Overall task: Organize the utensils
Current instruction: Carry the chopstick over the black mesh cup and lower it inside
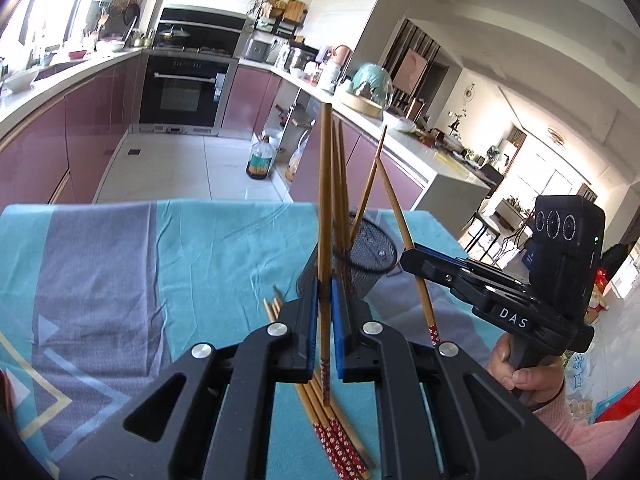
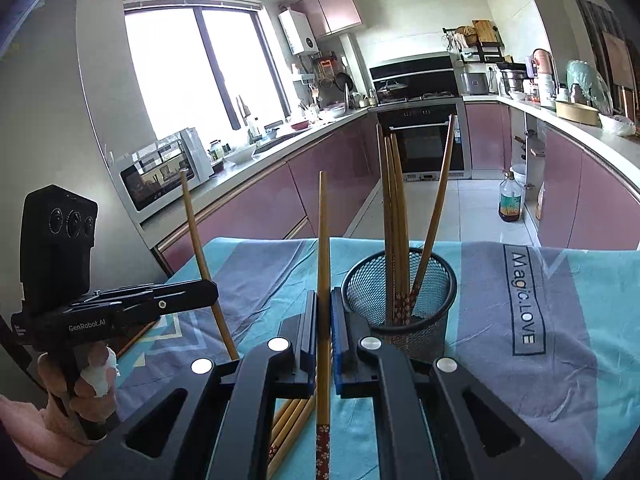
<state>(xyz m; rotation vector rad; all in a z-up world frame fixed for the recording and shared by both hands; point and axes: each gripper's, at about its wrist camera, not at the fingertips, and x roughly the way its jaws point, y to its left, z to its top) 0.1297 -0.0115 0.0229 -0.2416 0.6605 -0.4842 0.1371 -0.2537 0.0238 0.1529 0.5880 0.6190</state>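
Observation:
A black mesh holder (image 2: 400, 292) stands on the blue-grey cloth and holds several wooden chopsticks (image 2: 394, 216); it also shows in the left wrist view (image 1: 360, 256). My left gripper (image 1: 325, 300) is shut on one chopstick (image 1: 325, 200), held upright just in front of the holder. My right gripper (image 2: 324, 316) is shut on another chopstick (image 2: 324, 240), upright, just left of the holder. Each gripper shows from the side in the other view, the right one (image 1: 416, 260) and the left one (image 2: 208, 292). Several loose chopsticks (image 1: 336, 428) lie on the cloth below the grippers.
The table's cloth (image 2: 560, 320) carries a "Magic.LOVE" print. Behind the table are kitchen counters, an oven (image 2: 420, 144) and an oil bottle (image 2: 511, 200) on the tiled floor. A microwave (image 2: 160, 172) sits on the left counter.

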